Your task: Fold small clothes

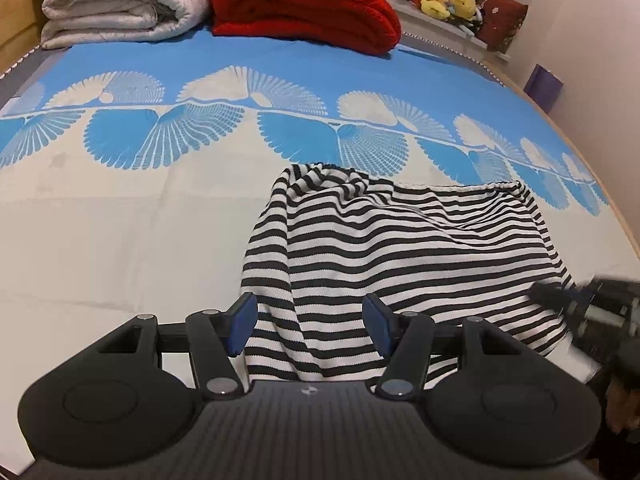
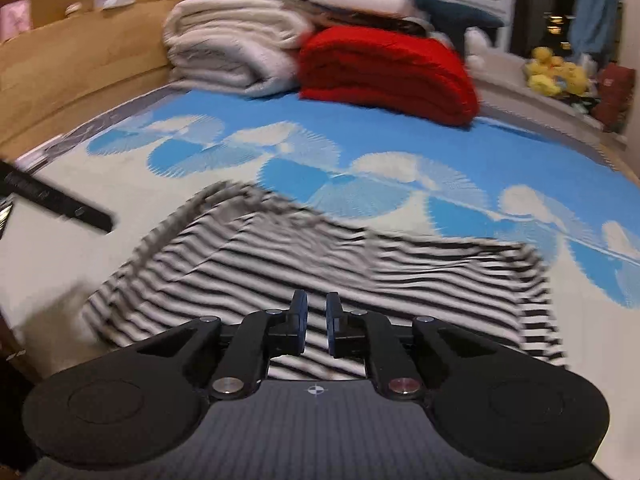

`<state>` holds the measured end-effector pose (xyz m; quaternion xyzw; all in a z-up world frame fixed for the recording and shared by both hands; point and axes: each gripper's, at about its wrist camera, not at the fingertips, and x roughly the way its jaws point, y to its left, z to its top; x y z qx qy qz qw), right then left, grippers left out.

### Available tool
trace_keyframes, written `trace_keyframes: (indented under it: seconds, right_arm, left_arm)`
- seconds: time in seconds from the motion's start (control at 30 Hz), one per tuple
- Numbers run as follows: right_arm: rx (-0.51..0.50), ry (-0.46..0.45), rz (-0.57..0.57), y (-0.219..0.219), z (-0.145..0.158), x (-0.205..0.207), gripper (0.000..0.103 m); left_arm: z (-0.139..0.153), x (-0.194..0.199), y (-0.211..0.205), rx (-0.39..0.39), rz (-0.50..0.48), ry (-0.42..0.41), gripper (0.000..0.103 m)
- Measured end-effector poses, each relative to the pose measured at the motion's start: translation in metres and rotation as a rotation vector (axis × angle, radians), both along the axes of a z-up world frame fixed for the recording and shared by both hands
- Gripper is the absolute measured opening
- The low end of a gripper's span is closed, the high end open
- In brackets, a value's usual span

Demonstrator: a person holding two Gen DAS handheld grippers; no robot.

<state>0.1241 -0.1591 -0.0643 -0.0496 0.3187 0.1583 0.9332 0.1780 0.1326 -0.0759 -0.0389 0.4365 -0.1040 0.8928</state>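
I see the striped garment (image 1: pixel 400 248) lying rumpled on the white part of the bedsheet (image 1: pixel 120 240), just short of the blue fan-pattern band. My left gripper (image 1: pixel 310 326) hangs over the near left edge of the cloth with its blue pads (image 1: pixel 242 322) well apart; fabric lies under and between them, but they press on nothing. My right gripper (image 2: pixel 316 326) is over the near edge of the same garment in a blurred view. Its jaws stand nearly together with a narrow gap, and I cannot tell whether any cloth is pinched there. At the far end of the bed sit a folded white quilt (image 1: pixel 116 4) and a red blanket (image 1: pixel 304 4), side by side, well apart from the garment
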Motion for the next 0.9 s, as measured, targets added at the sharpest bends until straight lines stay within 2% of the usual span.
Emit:
trace_keyframes:
  seconds: [0.07, 0.17, 0.4, 0.47, 0.6, 0.77, 0.9]
  right_arm:
    - [-0.008, 0.04, 0.106, 0.021, -0.009, -0.001, 0.011]
    - [-0.084, 0.008, 0.236, 0.056, -0.02, -0.01, 0.011]
    - [-0.11, 0.006, 0.393, 0.109, -0.034, -0.015, 0.013]
    - [-0.123, 0.001, 0.427, 0.122, -0.037, -0.015, 0.022]
    - [-0.153, 0.016, 0.497, 0.149, -0.051, -0.014, 0.03]
    - [-0.231, 0.0, 0.561, 0.176, -0.076, -0.013, 0.05]
    - [-0.313, -0.056, 0.615, 0.193, -0.088, -0.016, 0.049]
  left_arm:
    - [-0.002, 0.002, -0.001, 0.005, 0.002, 0.008, 0.063]
    - [-0.003, 0.002, -0.003, 0.008, -0.002, 0.01, 0.063]
    - [-0.007, 0.008, 0.006, 0.001, 0.025, 0.034, 0.063]
    - [-0.009, 0.01, 0.009, -0.001, 0.033, 0.042, 0.063]
    - [-0.011, 0.014, 0.016, -0.012, 0.053, 0.054, 0.063]
    - [-0.014, 0.021, 0.021, -0.023, 0.074, 0.073, 0.063]
    - [-0.019, 0.031, 0.021, -0.022, 0.085, 0.103, 0.063]
